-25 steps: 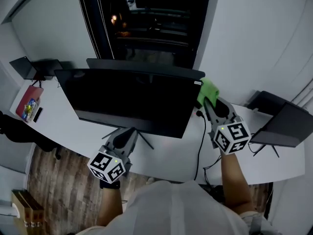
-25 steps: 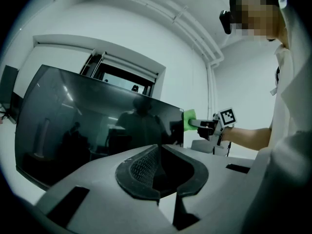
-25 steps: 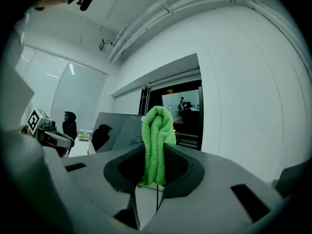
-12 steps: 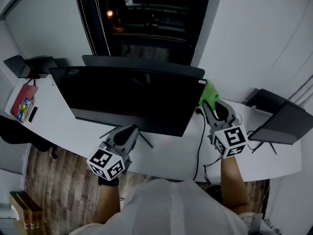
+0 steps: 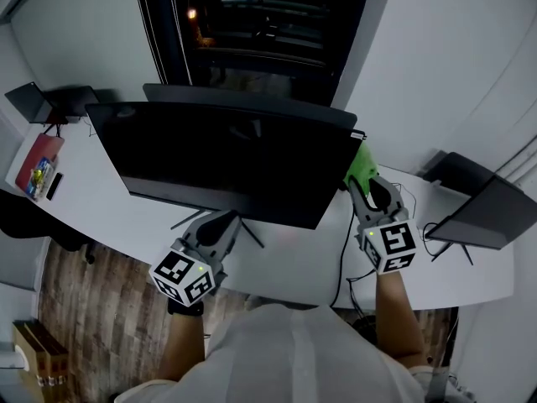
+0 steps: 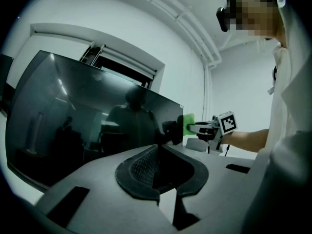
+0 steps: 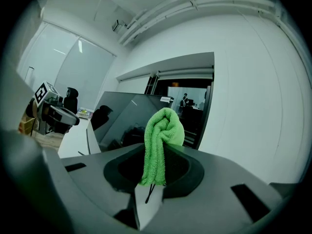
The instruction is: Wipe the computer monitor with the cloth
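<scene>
- The right tongs (image 5: 363, 177) are clamped tight on the cloth (image 5: 362, 161). Its lower end is pinched between the jaws and the rest stands up as a rounded wad.
- The left tongs (image 5: 227, 222) are closed on nothing. They hang low in front of the monitor (image 5: 226, 162), by the foot of its stand (image 5: 248, 237).
- The cloth sits at the monitor's right edge, just under the upper right corner. We cannot tell whether it touches the glass yet.
- We judge the step in hand to be bringing the cloth onto the screen to start the first pass.
- To do it well, we would lay the soft wad flat against the glass so that no hard jaw tip meets the panel.
- We would then sweep from the right edge toward the left in level, overlapping bands, working down from the top.
- Light, even pressure matters, because the monitor stands on thin legs and could rock or slide on the tabletop (image 5: 294, 263).
- The empty left tongs could rest against the lower bezel to steady the monitor.
- The monitor is wide, dark and switched off. Its glossy face mirrors the room and the person, so streaks should show readily.
- The cloth is bright green with a looped, towel-like pile and is folded over on itself. It looks soft enough to mould to the flat screen.
</scene>
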Available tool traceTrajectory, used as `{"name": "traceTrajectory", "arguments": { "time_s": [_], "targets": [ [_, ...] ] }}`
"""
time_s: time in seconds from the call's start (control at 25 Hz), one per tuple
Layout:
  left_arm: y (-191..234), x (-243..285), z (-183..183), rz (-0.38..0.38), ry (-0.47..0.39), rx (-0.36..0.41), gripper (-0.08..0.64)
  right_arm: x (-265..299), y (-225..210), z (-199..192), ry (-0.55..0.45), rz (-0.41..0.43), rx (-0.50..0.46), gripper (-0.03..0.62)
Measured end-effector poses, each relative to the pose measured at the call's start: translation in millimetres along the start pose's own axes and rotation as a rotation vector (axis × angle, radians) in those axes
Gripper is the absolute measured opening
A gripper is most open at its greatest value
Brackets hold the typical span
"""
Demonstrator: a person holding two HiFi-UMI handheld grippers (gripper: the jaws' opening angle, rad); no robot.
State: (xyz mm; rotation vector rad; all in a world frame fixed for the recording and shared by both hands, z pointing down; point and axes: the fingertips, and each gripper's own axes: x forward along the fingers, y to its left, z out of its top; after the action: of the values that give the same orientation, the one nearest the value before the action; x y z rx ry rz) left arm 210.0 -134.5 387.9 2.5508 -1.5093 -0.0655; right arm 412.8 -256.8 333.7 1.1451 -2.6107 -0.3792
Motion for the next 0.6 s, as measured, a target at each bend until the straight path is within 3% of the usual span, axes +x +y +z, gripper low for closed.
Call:
{"name": "traceTrajectory", "arguments": {
  "time_s": [0.6],
  "targets": [
    [6,5,-10,-0.005,0.006,-0.019,0.034,4,23,-47,0.090,0.013,0.025,0.071]
  ]
}}
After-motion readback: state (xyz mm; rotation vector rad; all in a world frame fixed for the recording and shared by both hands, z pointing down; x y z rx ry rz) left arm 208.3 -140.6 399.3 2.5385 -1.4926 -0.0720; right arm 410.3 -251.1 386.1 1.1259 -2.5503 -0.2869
